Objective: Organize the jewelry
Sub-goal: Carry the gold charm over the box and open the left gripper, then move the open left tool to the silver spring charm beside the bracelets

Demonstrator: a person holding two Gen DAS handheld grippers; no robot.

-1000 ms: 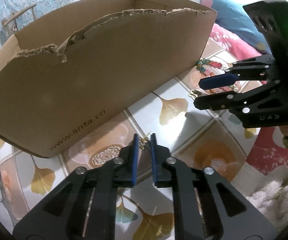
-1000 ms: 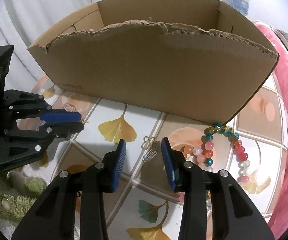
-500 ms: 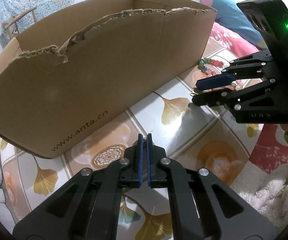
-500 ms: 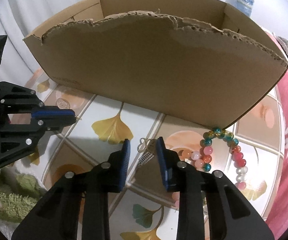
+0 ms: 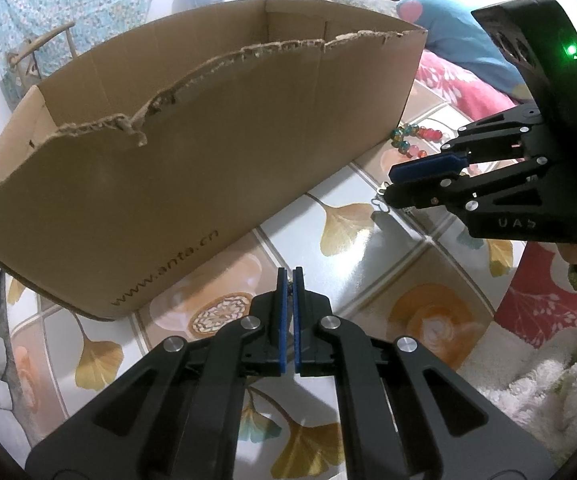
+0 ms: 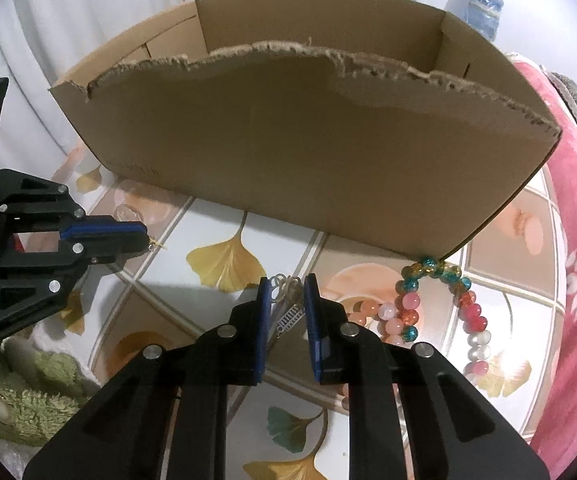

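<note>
Left wrist view: cardboard box [image 5: 192, 168] stands ahead; left gripper [image 5: 288, 280] is clamped on a small gold earring [image 6: 153, 245]. Right wrist view: right gripper [image 6: 286, 292] straddles a silver pendant [image 6: 288, 312], fingers unclosed; bead bracelet [image 6: 440, 304] lies beside.

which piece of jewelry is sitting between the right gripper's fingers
The small silver charm, between the open right gripper fingers. The beaded bracelet lies off to its right; the gold piece is in the left gripper.

Tabletop [image 6: 224, 216] with ginkgo-leaf tile print, carrying: torn cardboard box [image 6: 308, 152] toward far edge; beaded bracelet [image 6: 440, 304] lying at box's right corner; silver earring [image 6: 288, 312] lying nearer.
</note>
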